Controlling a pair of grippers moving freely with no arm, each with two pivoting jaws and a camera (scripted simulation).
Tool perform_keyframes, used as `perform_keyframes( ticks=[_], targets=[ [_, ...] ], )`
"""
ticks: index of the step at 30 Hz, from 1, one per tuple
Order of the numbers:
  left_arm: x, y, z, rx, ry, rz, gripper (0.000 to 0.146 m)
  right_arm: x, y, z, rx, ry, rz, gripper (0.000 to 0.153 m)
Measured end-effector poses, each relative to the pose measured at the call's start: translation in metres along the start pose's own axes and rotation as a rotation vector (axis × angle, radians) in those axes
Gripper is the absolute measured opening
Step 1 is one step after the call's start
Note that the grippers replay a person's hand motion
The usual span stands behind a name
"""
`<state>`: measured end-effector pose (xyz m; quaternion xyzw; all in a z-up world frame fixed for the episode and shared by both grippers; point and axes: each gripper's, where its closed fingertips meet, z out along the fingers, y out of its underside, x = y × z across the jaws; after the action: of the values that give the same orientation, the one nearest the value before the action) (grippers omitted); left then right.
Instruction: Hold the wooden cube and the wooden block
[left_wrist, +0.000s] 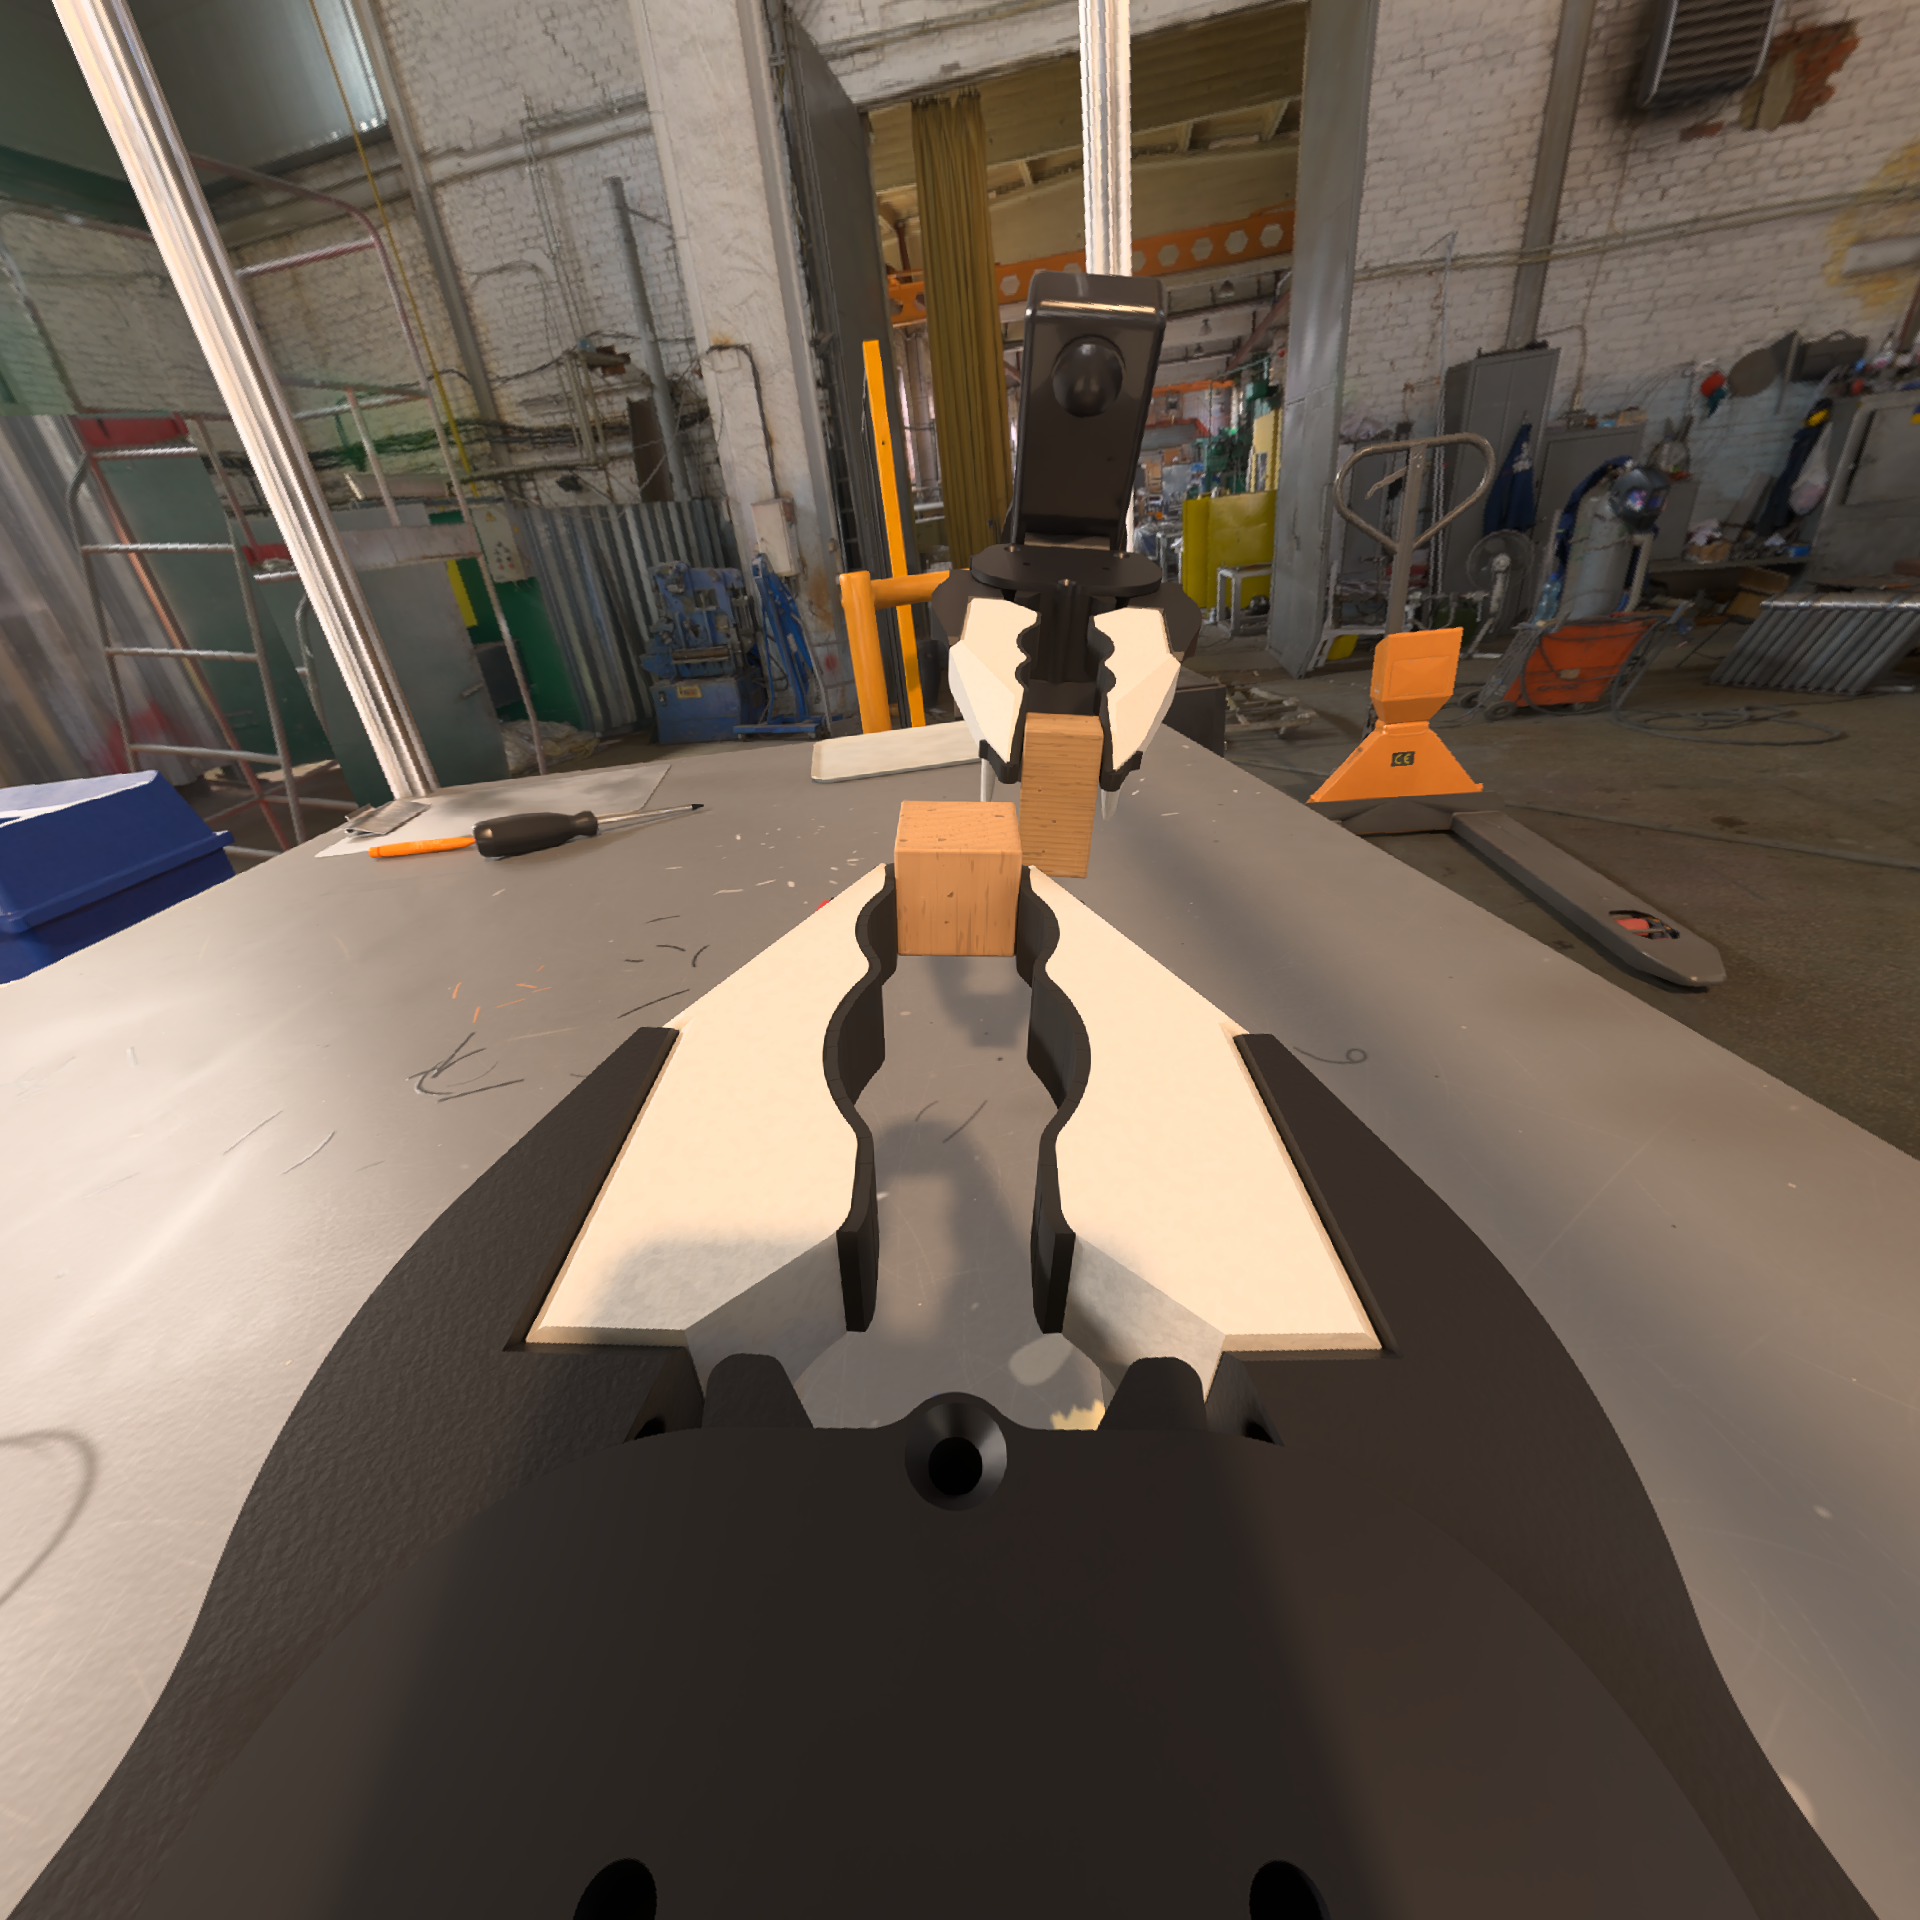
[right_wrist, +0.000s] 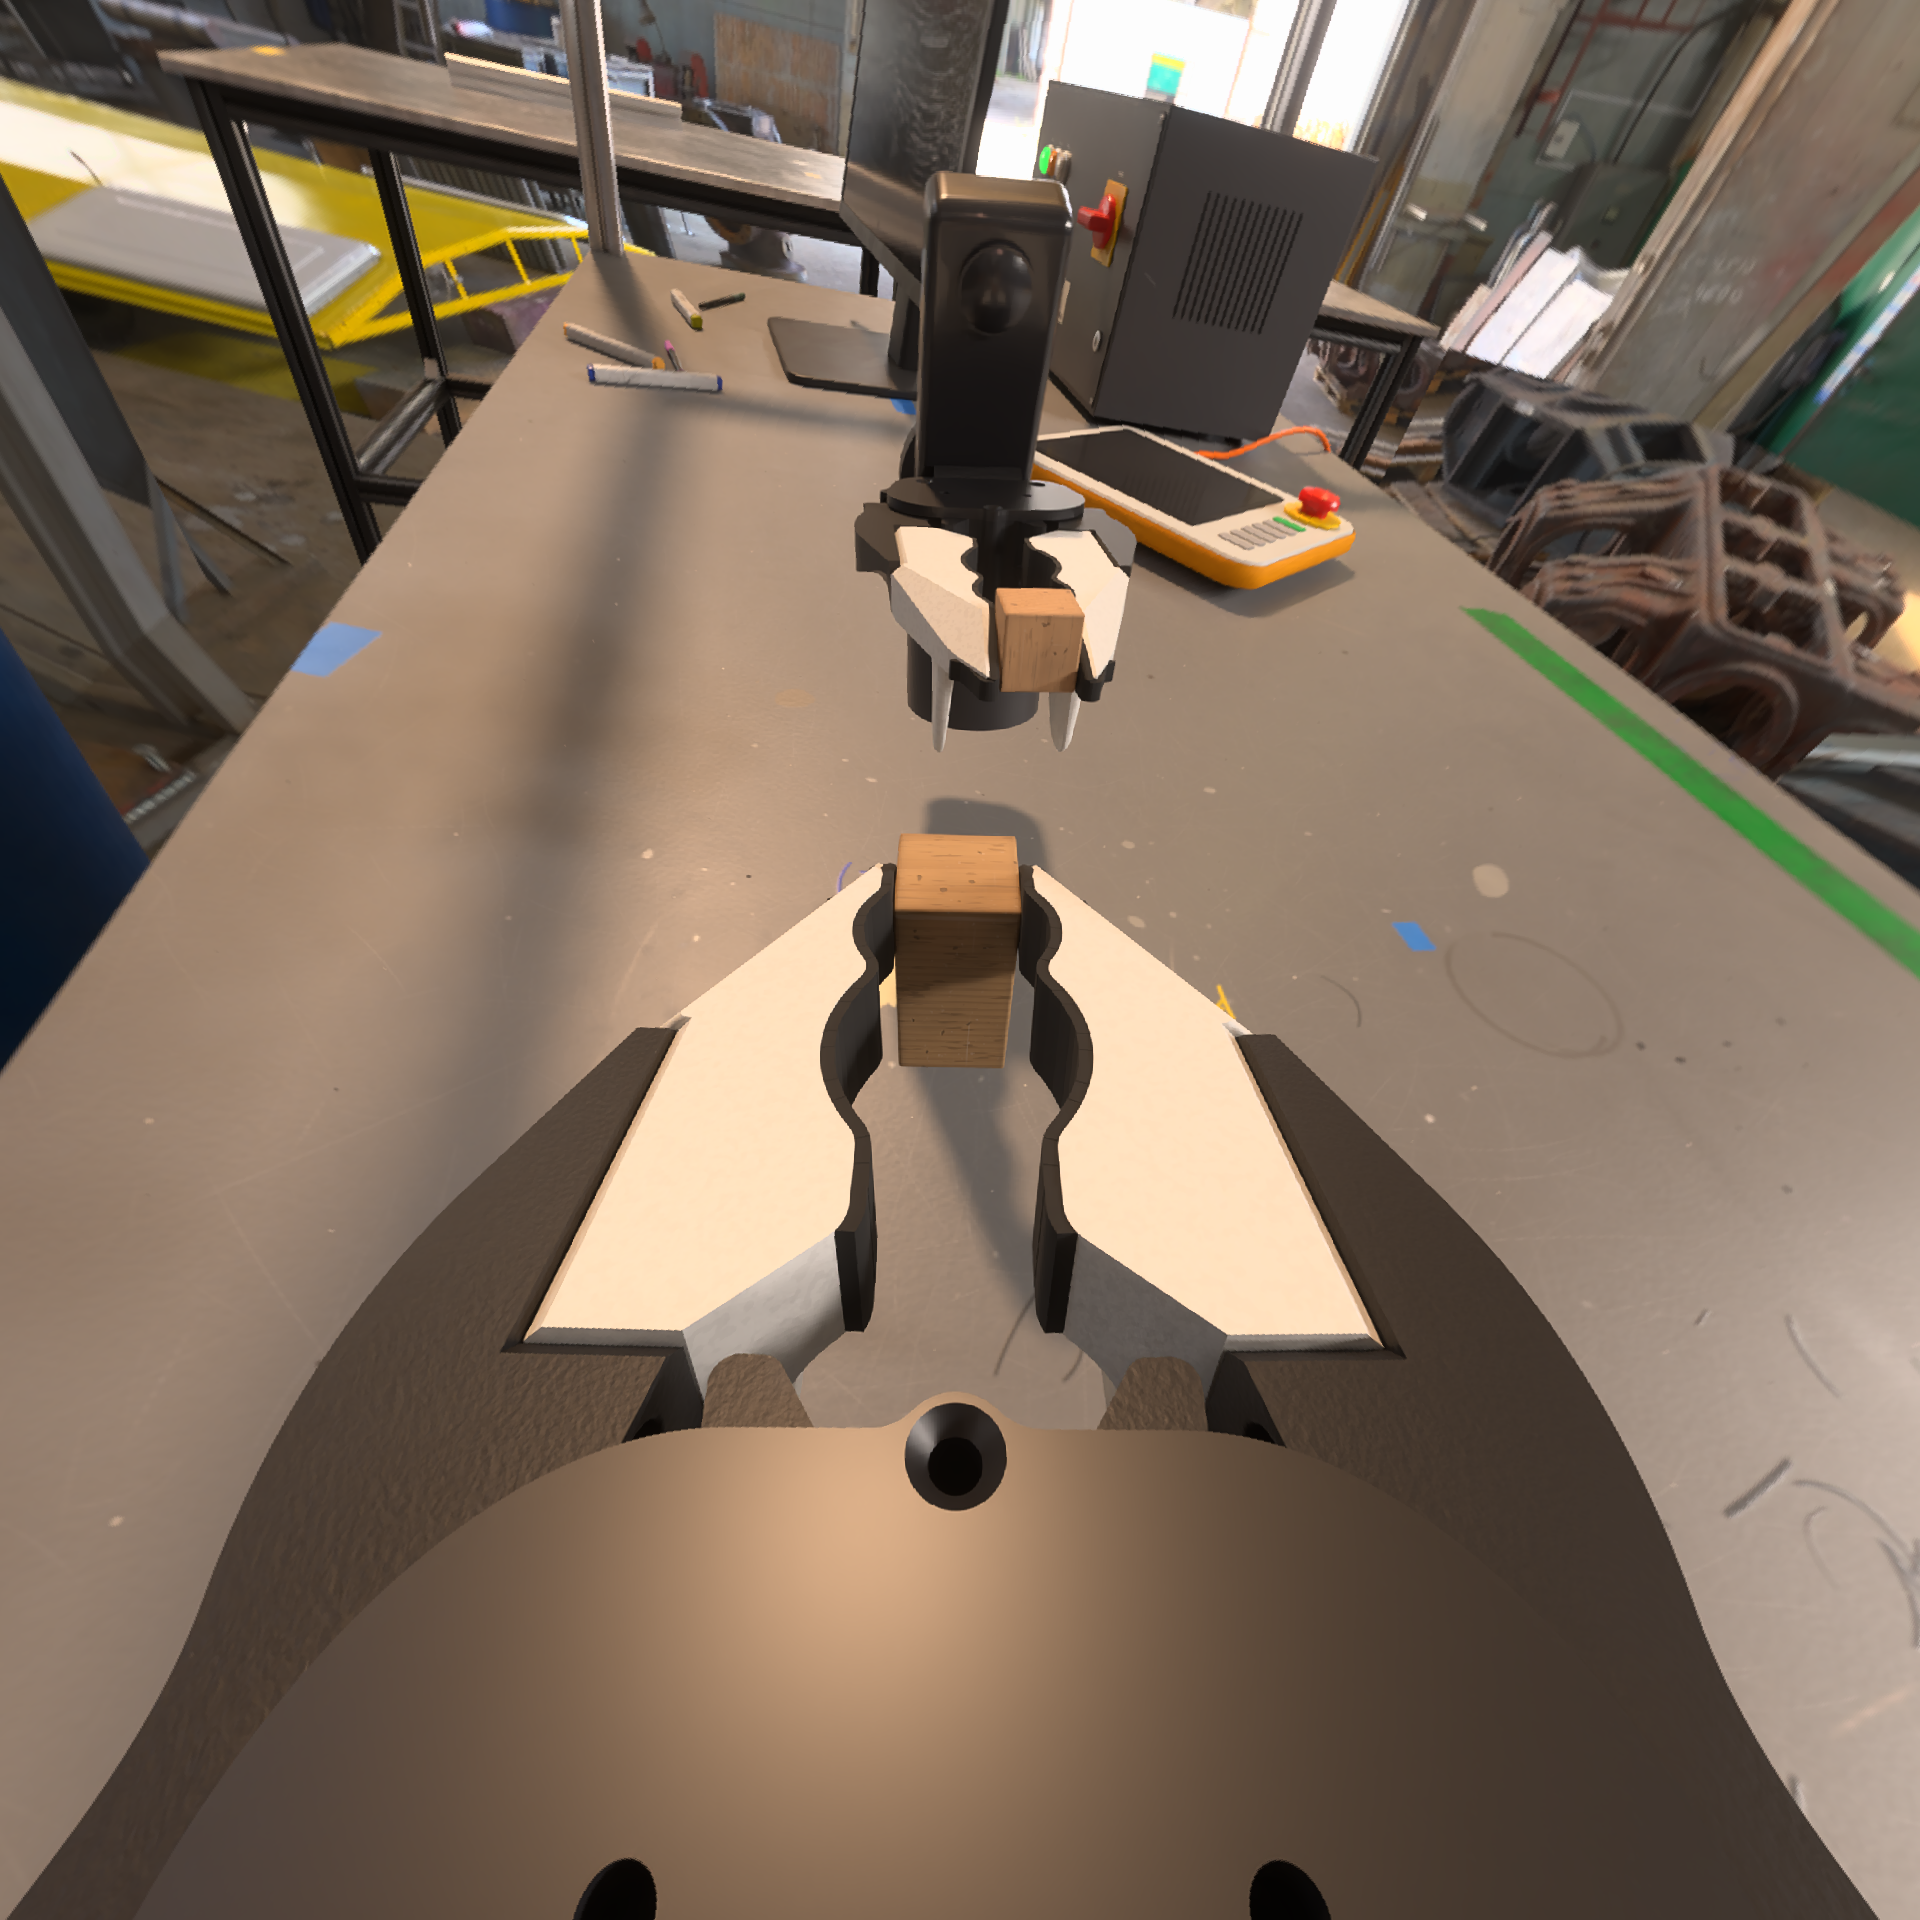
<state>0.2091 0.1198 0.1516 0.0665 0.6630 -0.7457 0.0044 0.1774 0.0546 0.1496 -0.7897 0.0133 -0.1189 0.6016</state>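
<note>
In the left wrist view my left gripper (left_wrist: 956, 883) is shut on the wooden cube (left_wrist: 954, 878), held between the fingertips above the grey table (left_wrist: 312, 1039). Just beyond it, the right gripper (left_wrist: 1060, 774) faces me, shut on the taller wooden block (left_wrist: 1060, 795). In the right wrist view my right gripper (right_wrist: 956, 904) is shut on the wooden block (right_wrist: 956, 951), which hangs down between the fingers. The left gripper (right_wrist: 1003, 665) shows farther off, holding the cube (right_wrist: 1039, 639) above the table (right_wrist: 520, 935).
A black screwdriver (left_wrist: 540, 831) and an orange pen (left_wrist: 421, 847) lie at the table's far left. A white-and-orange pendant (right_wrist: 1195, 504), a grey control box (right_wrist: 1195, 260), a monitor stand (right_wrist: 831, 353) and markers (right_wrist: 655, 376) sit at the other end. A green tape line (right_wrist: 1704, 800) runs along the right.
</note>
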Motion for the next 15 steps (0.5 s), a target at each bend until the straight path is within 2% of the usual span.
perform_keyframes(
  ticks=[2, 9, 15],
  targets=[
    [0.001, -0.001, -0.001, 0.004, 0.008, 0.002, 0.021, -0.002, 0.0, 0.001, -0.005, 0.0, -0.033, 0.023],
    [0.003, -0.003, 0.003, 0.014, -0.004, 0.03, 0.021, 0.0, 0.005, -0.004, -0.044, -0.038, 0.018, 0.023],
    [0.007, -0.005, 0.006, -0.02, 0.0, 0.062, 0.021, 0.0, 0.003, -0.011, -0.095, -0.034, -0.034, 0.023]
  ],
)
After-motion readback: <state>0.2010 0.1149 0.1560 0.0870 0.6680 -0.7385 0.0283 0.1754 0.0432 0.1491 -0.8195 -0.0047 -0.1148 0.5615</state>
